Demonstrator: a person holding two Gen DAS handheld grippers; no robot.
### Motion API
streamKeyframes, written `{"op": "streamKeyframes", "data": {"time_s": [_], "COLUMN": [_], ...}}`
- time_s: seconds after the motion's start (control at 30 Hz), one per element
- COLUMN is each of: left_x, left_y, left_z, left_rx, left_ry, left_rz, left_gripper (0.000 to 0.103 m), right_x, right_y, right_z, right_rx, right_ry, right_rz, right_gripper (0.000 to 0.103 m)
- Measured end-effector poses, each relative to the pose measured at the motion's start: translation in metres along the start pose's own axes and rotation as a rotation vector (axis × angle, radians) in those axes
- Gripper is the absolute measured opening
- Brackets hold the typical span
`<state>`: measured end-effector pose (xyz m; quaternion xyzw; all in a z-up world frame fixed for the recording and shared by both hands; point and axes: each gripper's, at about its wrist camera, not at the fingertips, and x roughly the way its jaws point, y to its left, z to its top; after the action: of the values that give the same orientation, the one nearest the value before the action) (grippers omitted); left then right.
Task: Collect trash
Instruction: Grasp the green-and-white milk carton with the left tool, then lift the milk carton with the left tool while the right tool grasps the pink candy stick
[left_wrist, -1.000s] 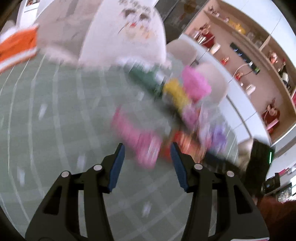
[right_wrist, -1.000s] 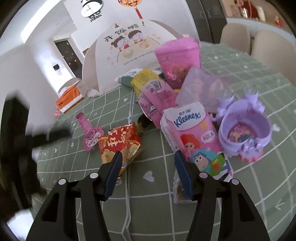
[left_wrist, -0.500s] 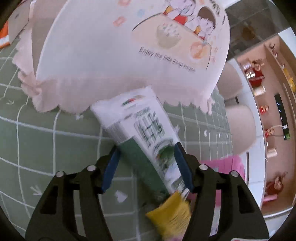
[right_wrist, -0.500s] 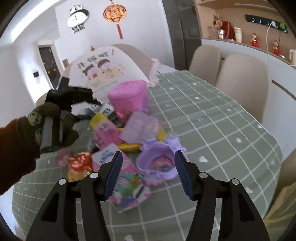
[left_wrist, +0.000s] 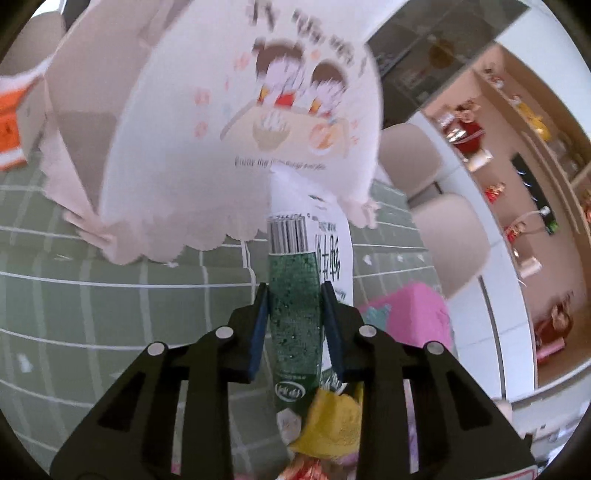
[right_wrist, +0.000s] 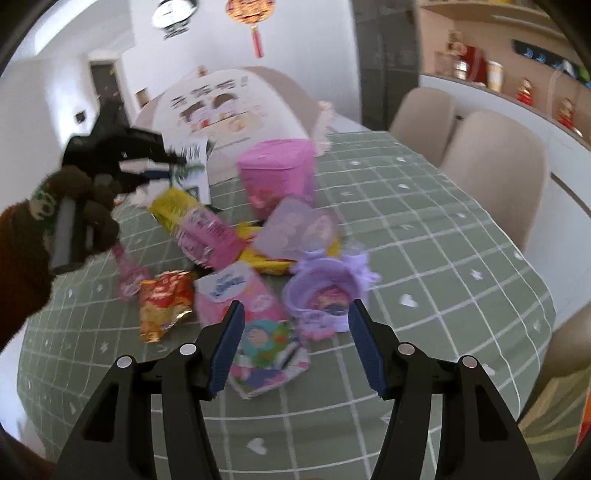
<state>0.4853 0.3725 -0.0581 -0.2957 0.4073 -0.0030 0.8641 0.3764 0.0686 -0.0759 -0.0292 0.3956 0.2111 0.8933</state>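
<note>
The left gripper (left_wrist: 293, 312) is clenched on the green and white wrapper (left_wrist: 295, 295) at the frame centre, lifted clear of the pile so it can be carried off. The right gripper (right_wrist: 295, 345) hangs released above the tissue pack (right_wrist: 255, 328) at lower centre, probably ready for the next piece.

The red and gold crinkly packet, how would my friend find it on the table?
Start at the green checked tablecloth and find the trash pile. At its left edge, beside the Kleenex tissue pack, lies the red and gold packet. Nothing else there is shiny foil.
</note>
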Motion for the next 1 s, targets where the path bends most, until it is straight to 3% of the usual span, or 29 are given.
{"op": "streamKeyframes", "data": {"time_s": [0.13,0.2,0.3,0.33,0.5,0.63,0.67,0.83,1.0], "left_x": [-0.058,-0.082,-0.112,-0.122,-0.150,-0.168,-0.171,-0.189,-0.189], "left_y": [0.009,0.014,0.027,0.037,0.088,0.126,0.134,0.161,0.172], "left_z": [-0.001,-0.001,-0.005,-0.009,-0.026,-0.044,-0.049,-0.082,-0.109], "left_rx": [0.052,0.076,0.112,0.112,0.038,-0.032,-0.042,-0.091,-0.127], "left_ry": [-0.063,-0.096,-0.139,-0.146,-0.126,-0.103,-0.099,-0.107,-0.100], "left_rz": [-0.030,-0.025,0.010,0.018,0.037,0.035,0.034,0.039,0.039], "left_gripper": [0.027,0.027,0.027,0.027,0.027,0.027,0.027,0.027,0.027], "right_x": [0.009,0.016,0.031,0.034,0.065,0.089,0.095,0.118,0.133], "right_y": [0.033,0.046,0.069,0.076,0.133,0.167,0.171,0.168,0.170], "right_z": [0.004,0.006,0.008,0.008,0.009,0.006,0.004,0.010,0.025], "right_rx": [-0.077,-0.086,-0.074,-0.079,-0.182,-0.215,-0.222,-0.222,-0.253], "right_ry": [0.017,0.035,0.100,0.109,0.170,0.258,0.275,0.248,0.228], "right_rz": [-0.043,-0.013,0.252,0.292,0.378,0.475,0.476,0.310,0.323], "right_gripper": [0.056,0.056,0.056,0.056,0.055,0.045,0.045,0.045,0.045]}}
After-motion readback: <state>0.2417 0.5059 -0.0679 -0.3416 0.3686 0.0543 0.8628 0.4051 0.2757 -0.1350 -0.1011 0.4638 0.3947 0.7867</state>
